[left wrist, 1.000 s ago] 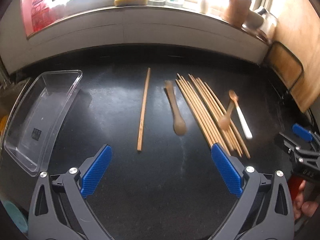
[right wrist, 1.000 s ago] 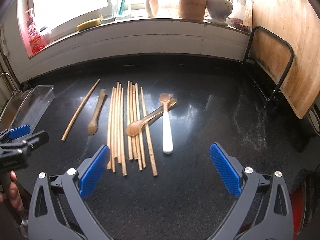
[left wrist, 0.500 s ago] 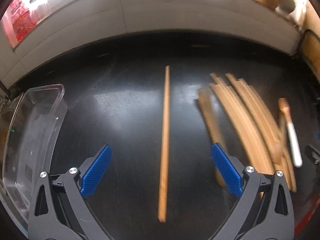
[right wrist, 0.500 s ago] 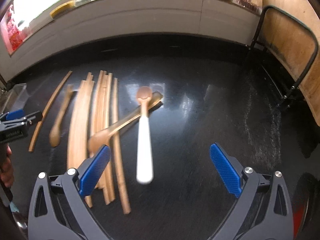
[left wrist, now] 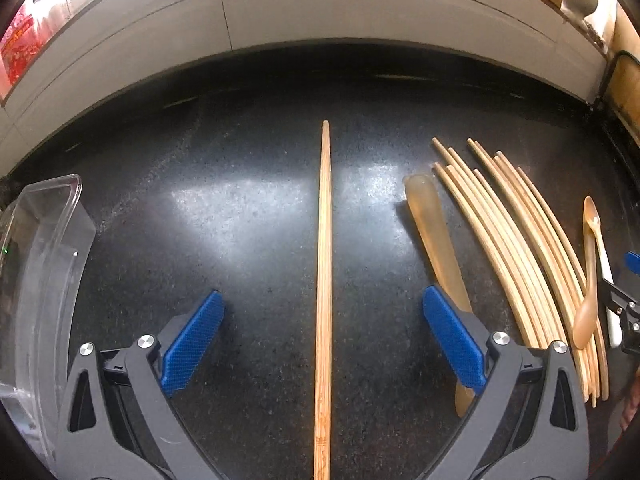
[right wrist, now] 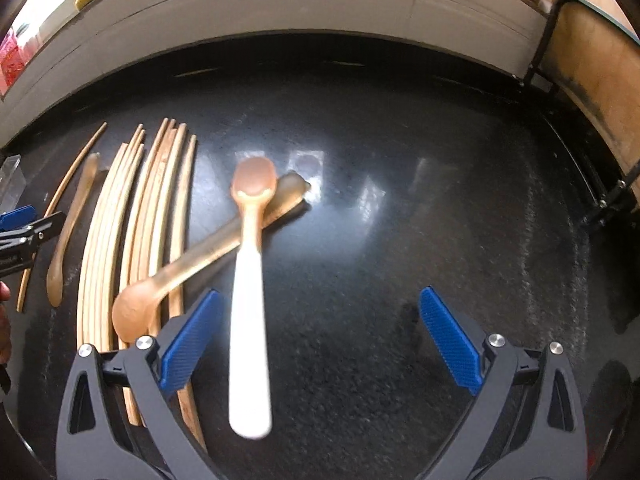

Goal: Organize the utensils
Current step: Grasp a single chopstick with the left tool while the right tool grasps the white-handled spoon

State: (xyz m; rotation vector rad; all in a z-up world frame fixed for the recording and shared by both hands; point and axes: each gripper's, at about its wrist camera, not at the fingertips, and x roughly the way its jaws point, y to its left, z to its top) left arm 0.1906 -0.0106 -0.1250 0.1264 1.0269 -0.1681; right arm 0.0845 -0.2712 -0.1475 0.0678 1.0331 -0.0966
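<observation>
A single wooden chopstick (left wrist: 324, 280) lies lengthwise on the black counter, running between the spread fingers of my open left gripper (left wrist: 322, 332). Right of it lie a translucent brown spoon (left wrist: 436, 240) and a bundle of several chopsticks (left wrist: 516, 248). In the right wrist view my open right gripper (right wrist: 320, 332) hovers low over a white-handled spoon (right wrist: 250, 320), whose handle lies just inside the left finger. That spoon crosses a second brown spoon (right wrist: 192, 264) resting on the chopstick bundle (right wrist: 140, 232). Neither gripper holds anything.
A clear plastic tray (left wrist: 40, 280) stands at the left edge of the left wrist view. A white tiled wall (left wrist: 320, 12) bounds the counter at the back. A black wire rack (right wrist: 560, 40) with a wooden board stands at the right. The counter right of the spoons is bare.
Both grippers have moved forward and down toward the counter. The single chopstick now lies between the left fingers, and the white-handled spoon has come up close to the right gripper.
</observation>
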